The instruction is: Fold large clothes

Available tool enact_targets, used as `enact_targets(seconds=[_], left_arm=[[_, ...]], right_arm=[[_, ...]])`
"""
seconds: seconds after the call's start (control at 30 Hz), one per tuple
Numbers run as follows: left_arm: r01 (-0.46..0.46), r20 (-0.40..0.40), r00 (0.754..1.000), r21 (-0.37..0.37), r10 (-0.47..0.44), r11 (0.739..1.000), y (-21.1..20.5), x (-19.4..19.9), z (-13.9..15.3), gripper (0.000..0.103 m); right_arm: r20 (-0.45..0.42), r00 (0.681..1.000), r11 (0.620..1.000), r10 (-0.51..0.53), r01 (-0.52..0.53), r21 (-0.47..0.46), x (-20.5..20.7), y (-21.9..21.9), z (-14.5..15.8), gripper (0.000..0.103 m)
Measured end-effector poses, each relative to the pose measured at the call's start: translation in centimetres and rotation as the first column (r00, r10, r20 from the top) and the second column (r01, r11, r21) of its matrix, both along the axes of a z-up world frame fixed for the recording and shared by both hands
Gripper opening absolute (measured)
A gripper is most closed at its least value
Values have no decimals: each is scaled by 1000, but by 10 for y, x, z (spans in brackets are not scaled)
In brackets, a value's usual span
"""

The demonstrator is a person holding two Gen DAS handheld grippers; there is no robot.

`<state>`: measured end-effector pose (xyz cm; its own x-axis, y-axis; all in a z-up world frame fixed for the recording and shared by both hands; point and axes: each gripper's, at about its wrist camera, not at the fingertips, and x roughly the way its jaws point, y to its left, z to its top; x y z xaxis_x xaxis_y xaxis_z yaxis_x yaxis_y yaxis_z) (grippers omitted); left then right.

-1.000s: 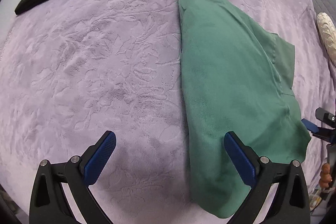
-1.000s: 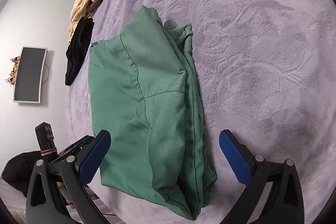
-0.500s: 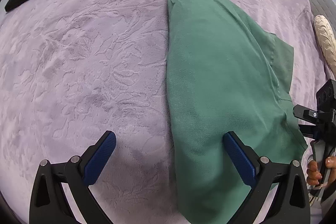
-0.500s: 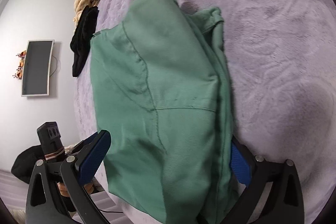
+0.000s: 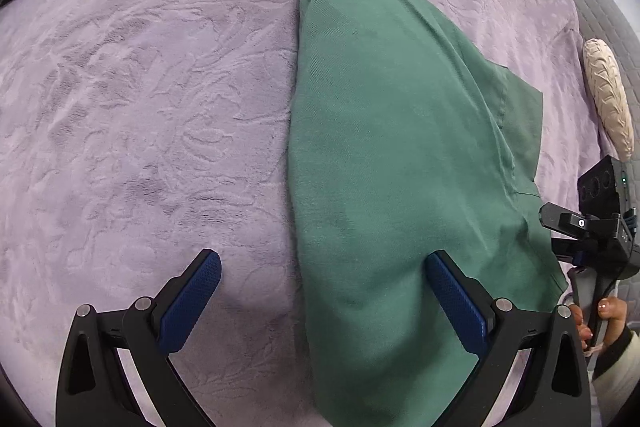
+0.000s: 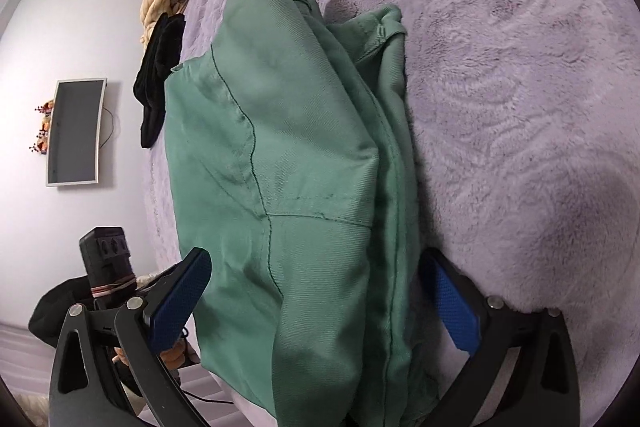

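I see a lilac embossed bedspread point(image 5: 140, 115) w/ folded green garment point(image 5: 392, 147) mid-frame; wall monitor point(image 6: 76, 131) left in right view. Left gripper point(image 5: 320, 303) & right gripper point(image 6: 316, 303) both wide open, empty. Garment's near hem cut off at bottom.

Left tool point(image 5: 322, 301) spread wide; right tool point(image 6: 316, 301) likewise.

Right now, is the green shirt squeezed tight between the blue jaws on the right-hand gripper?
No, the right gripper has its jaws spread wide, with the folded green cotton garment lying loose between them.
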<state>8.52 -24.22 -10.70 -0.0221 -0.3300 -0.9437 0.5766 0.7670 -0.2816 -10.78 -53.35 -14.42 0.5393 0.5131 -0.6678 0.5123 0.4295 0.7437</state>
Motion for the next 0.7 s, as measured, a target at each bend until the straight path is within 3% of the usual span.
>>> enact_targets(seconds=[0.1,0.23,0.37,0.4,0.43,0.47,0.53,0.6,0.7], left_arm=[[5,-66,998,-31,-7,1000,-10,2,-16,103],[26,-82,996,-47,-29,999,-25,1,-28,103],[43,-84,995,-32,-46,999,-33,0,-29,103],[49,-78,996,-31,-52,998,-33,-1,-27,100],[60,-68,996,-45,-63,997,-34,-4,-23,94],[77,-68,994,-67,-82,995,-36,-7,-19,78],[93,-29,995,-62,-95,994,-37,-13,-9,70],[96,-21,995,-78,-98,992,-35,-16,-1,57],[103,-21,994,-115,-106,988,-28,-17,14,47]], right_arm=[[67,998,999,7,-10,43,4,3,2,103],[48,999,998,-8,5,61,9,4,-11,103],[24,994,988,-107,103,113,2,-1,-16,100],[9,993,988,-114,112,105,1,-1,-16,84],[-20,994,990,-108,109,84,0,-1,-16,53],[-48,994,992,-103,106,69,-2,-1,-17,43],[-10,992,985,-128,128,113,-11,-1,-15,30],[44,989,982,-139,132,138,-15,2,-4,26],[112,985,980,-135,116,161,-15,14,18,26]])
